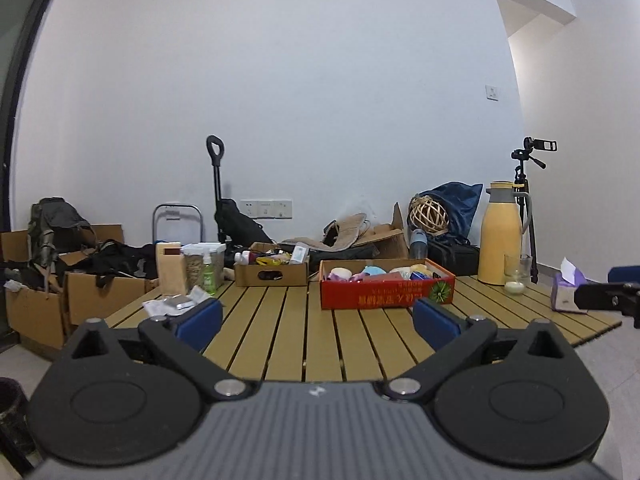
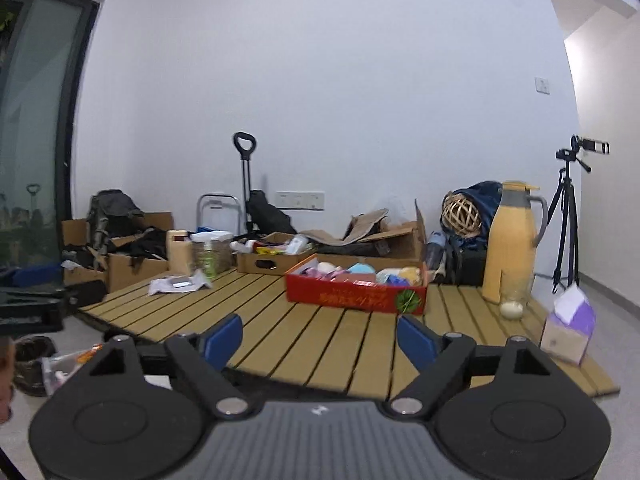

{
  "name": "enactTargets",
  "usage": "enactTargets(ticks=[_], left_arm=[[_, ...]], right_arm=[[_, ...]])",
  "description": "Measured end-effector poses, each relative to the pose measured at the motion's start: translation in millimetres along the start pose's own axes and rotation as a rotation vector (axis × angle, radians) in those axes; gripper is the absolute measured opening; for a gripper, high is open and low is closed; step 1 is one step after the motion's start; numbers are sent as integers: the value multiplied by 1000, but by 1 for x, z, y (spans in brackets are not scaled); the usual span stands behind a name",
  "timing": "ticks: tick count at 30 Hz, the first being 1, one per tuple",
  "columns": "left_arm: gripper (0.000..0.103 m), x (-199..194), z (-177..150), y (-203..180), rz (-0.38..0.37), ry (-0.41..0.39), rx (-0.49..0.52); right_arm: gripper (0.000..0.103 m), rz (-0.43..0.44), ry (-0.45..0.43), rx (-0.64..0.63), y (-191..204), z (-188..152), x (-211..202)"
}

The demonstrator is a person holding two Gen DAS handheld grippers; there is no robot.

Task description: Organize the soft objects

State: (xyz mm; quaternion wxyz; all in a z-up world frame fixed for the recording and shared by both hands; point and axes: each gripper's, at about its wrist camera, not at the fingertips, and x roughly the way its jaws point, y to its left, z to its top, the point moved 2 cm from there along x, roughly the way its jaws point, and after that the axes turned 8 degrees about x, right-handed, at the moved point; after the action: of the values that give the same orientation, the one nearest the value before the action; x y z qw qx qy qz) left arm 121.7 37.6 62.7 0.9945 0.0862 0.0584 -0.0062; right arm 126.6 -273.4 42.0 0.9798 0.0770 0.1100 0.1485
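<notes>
A red cardboard box (image 1: pixel 386 294) holds several soft pastel objects (image 1: pixel 372 272) on the far part of a slatted wooden table (image 1: pixel 280 340). It also shows in the right wrist view (image 2: pixel 356 298), with the soft objects (image 2: pixel 360 270) inside. My left gripper (image 1: pixel 318 320) is open and empty, above the table's near edge, well short of the box. My right gripper (image 2: pixel 320 338) is open and empty, also at the near edge.
A brown cardboard box (image 1: pixel 272 274) of bottles stands behind the red box. A yellow thermos jug (image 1: pixel 502 234), a glass (image 1: pixel 516 274) and a purple tissue box (image 1: pixel 568 290) stand at right. Packets (image 1: pixel 174 304) and jars (image 1: pixel 202 266) lie at left. Floor boxes, bags and a tripod (image 2: pixel 566 216) surround the table.
</notes>
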Motion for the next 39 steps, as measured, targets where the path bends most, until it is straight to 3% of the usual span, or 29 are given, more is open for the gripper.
enactTargets(ticks=[7, 16, 24, 39], left_arm=[[103, -60, -11, -5, -11, -10, -4], [103, -102, -20, -5, -9, -21, -18], [103, -113, -22, -4, -15, -23, -21], [103, -115, -23, -3, -15, -26, -15]], right_arm=[[86, 30, 24, -11, 27, -40, -55], [91, 51, 1, -43, 48, -51, -95], [98, 43, 6, -33, 49, -54, -104], [99, 38, -21, -21, 44, -55, -106]])
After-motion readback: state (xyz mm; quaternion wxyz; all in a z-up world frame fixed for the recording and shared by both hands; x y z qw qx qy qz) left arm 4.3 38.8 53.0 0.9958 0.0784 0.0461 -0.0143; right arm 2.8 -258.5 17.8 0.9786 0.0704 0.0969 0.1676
